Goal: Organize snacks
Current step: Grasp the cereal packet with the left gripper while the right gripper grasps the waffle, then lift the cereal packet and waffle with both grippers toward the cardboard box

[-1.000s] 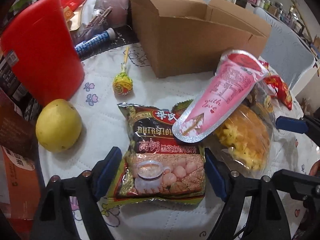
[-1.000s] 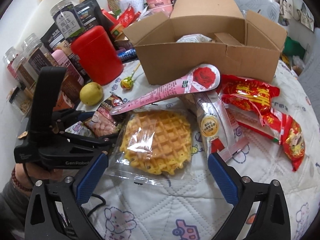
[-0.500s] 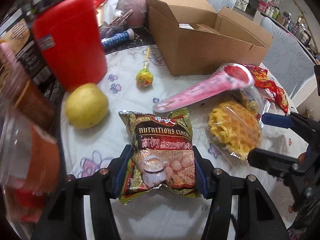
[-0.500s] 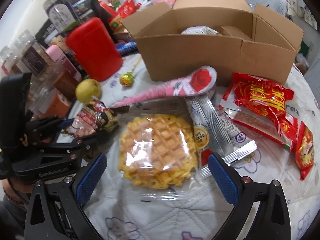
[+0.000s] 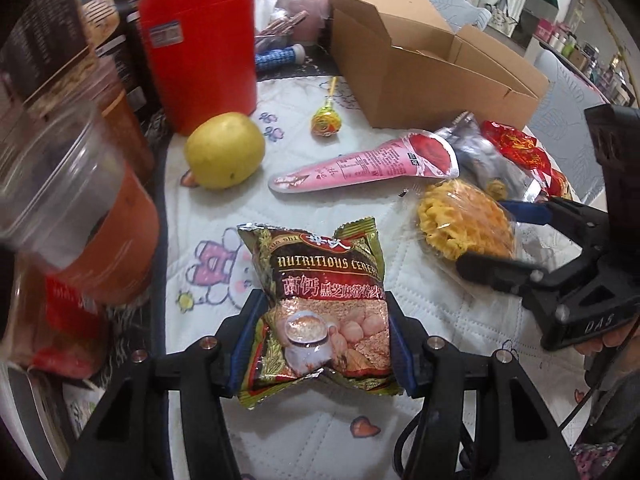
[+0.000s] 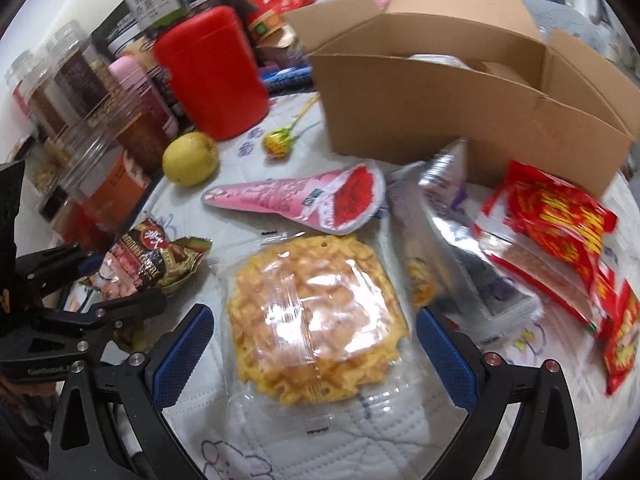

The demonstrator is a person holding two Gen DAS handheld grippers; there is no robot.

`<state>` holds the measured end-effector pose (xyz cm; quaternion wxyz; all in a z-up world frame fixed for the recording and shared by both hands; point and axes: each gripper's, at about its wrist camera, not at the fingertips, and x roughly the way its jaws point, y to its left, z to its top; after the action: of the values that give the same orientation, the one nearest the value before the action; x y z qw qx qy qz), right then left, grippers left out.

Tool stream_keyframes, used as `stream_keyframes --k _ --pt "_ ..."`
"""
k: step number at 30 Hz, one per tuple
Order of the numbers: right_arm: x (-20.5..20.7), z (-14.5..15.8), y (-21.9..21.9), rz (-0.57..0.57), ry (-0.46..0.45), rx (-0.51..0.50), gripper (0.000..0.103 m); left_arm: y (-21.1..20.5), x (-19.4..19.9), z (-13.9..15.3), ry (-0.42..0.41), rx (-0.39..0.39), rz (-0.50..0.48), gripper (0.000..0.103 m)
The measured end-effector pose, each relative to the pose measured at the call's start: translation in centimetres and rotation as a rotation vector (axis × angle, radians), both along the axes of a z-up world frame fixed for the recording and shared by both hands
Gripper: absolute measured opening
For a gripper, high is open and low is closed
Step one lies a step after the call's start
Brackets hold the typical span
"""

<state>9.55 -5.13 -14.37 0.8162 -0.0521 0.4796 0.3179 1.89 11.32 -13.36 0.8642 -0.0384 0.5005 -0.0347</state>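
My left gripper point(image 5: 322, 340) is shut on a brown-and-green cereal packet point(image 5: 320, 300) and holds it off the quilted cloth; the packet also shows in the right wrist view point(image 6: 148, 264). My right gripper point(image 6: 316, 354) is open, its blue pads either side of a clear bag with a yellow waffle point(image 6: 316, 312), not touching it. The waffle bag also shows in the left wrist view point(image 5: 464, 220). An open cardboard box point(image 6: 460, 96) stands behind. A pink cone-shaped packet point(image 6: 304, 196), a silver pouch point(image 6: 460, 248) and red snack packets point(image 6: 560, 216) lie in front of it.
A red canister point(image 5: 200, 44), a yellow fruit point(image 5: 224, 150) and a lollipop point(image 5: 326, 122) stand left of the box. Several jars point(image 6: 80, 92) crowd the left edge. The cloth point(image 6: 352, 432) is white with cartoon prints.
My left gripper closed on the cereal packet and drew it back and up, away from the pink cone packet. My right gripper moved closer over the waffle bag, still open.
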Motion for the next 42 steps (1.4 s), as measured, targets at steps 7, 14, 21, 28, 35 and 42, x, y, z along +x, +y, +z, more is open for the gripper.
stream_keyframes --k 7,14,21,28,35,42 --pt "-0.5 -0.9 1.1 0.023 -0.044 -0.067 0.087 0.1 -0.7 -0.1 0.005 -0.016 0.018 0.056" --pt "-1.8 0.1 -0.5 -0.017 -0.052 -0.034 0.08 -0.7 -1.8 0.8 -0.018 -0.038 0.017 0.056" --pt "-5.1 1.8 -2.5 -0.028 -0.072 0.006 0.08 -2.4 -3.1 1.2 -0.016 -0.07 -0.009 0.056" --pt "-7.9 2.0 -4.3 -0.061 -0.123 -0.056 0.08 -4.3 -4.0 1.5 -0.024 -0.081 -0.041 0.056" --pt "-8.7 0.8 -5.5 -0.1 -0.097 -0.08 0.081 -5.0 -3.7 0.7 -0.008 -0.052 -0.054 0.056" --pt "-8.2 -0.4 -5.5 -0.122 -0.051 -0.095 0.082 -5.1 -3.0 -1.4 0.04 -0.018 -0.055 0.058"
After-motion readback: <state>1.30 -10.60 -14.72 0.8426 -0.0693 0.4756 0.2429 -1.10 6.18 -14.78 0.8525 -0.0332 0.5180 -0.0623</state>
